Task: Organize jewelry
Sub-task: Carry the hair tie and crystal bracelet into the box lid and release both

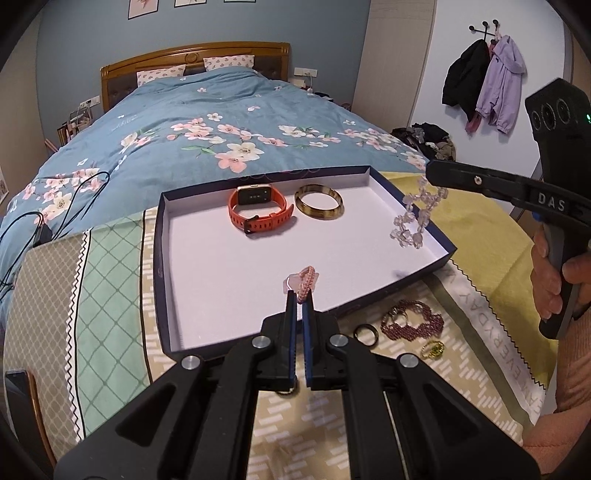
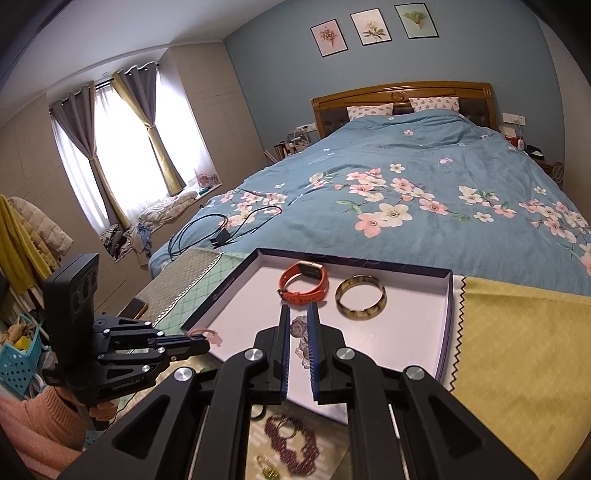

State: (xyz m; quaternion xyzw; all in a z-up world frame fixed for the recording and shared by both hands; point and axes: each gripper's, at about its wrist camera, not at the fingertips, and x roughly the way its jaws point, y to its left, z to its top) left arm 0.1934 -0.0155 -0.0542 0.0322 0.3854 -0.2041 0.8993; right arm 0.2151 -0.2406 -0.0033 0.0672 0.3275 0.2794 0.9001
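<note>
Nearest in the left wrist view, the left gripper has its fingers pinched tight on a pink beaded bracelet, which hangs just over the near edge of the tray. Only this view shows, on the patterned cloth just outside the tray's near right corner, a dark ring, a purple bead necklace and a small gold-green ring. Further right, a hand grips the right gripper's handle (sleeve pink).

From the right wrist view, the right gripper is nearly closed on a clear crystal bead strand, the beads dangling between its blue pads over the tray's near half. The left view shows the same strand hanging by the tray's right edge.

Toward the tray's far edge lie an orange smartwatch and, just to its right but apart, a tortoiseshell bangle.

Beyond, the bed carries a black cable; only the right view takes in the curtained window and three framed prints, only the left the coats on the wall hooks.
</note>
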